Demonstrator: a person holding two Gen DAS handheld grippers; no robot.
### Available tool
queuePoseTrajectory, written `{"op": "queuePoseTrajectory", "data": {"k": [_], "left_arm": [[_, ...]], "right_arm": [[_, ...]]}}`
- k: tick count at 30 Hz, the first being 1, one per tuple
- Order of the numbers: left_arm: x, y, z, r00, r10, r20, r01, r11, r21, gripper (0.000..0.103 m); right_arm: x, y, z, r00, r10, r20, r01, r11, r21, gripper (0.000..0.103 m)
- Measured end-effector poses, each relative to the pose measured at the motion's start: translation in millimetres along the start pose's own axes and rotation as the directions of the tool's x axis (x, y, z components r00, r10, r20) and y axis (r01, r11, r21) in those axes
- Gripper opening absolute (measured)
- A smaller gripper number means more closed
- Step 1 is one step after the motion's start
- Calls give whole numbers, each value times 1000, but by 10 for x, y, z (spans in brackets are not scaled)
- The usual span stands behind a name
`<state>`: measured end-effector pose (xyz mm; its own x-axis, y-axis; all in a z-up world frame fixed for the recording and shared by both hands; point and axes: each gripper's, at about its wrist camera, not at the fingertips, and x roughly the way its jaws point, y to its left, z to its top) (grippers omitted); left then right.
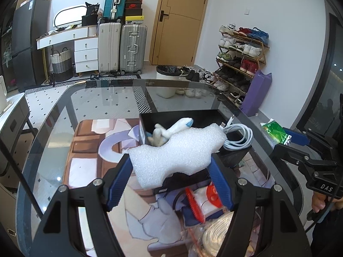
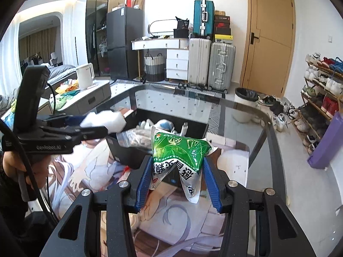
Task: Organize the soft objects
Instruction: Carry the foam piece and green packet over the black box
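My left gripper [image 1: 170,162] is shut on a white foam piece [image 1: 178,152], held above the near edge of a black box [image 1: 201,116]. Inside the box lie a white plush toy [image 1: 169,129] and a coiled white cable [image 1: 238,137]. My right gripper [image 2: 178,162] is shut on a green tissue packet [image 2: 180,150], lifted over the printed mat in front of the same box [image 2: 120,152]. The right wrist view has the left gripper [image 2: 96,126] at the left with the foam [image 2: 105,120]. In the left wrist view the right gripper [image 1: 287,138] is at the right with the packet [image 1: 276,131].
A glass table [image 1: 53,128] carries a printed mat [image 1: 85,150]. Below my left gripper lie a red-and-white packet [image 1: 203,201] and a coil of pale rope [image 1: 216,233]. Beyond the table stand a bin [image 1: 167,79], a shoe rack [image 1: 240,62] and suitcases [image 1: 133,49].
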<state>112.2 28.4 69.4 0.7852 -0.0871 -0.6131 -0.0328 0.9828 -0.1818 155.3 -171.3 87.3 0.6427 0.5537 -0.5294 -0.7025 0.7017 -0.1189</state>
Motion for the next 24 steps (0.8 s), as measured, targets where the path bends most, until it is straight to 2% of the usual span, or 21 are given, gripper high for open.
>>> {"op": "queuePoseTrajectory", "data": {"k": [24], "left_arm": [[363, -135, 201, 1000, -1, -14, 1, 1000, 12, 71]], "right_arm": [[375, -174, 230, 998, 14, 61, -17, 999, 35, 48]]}}
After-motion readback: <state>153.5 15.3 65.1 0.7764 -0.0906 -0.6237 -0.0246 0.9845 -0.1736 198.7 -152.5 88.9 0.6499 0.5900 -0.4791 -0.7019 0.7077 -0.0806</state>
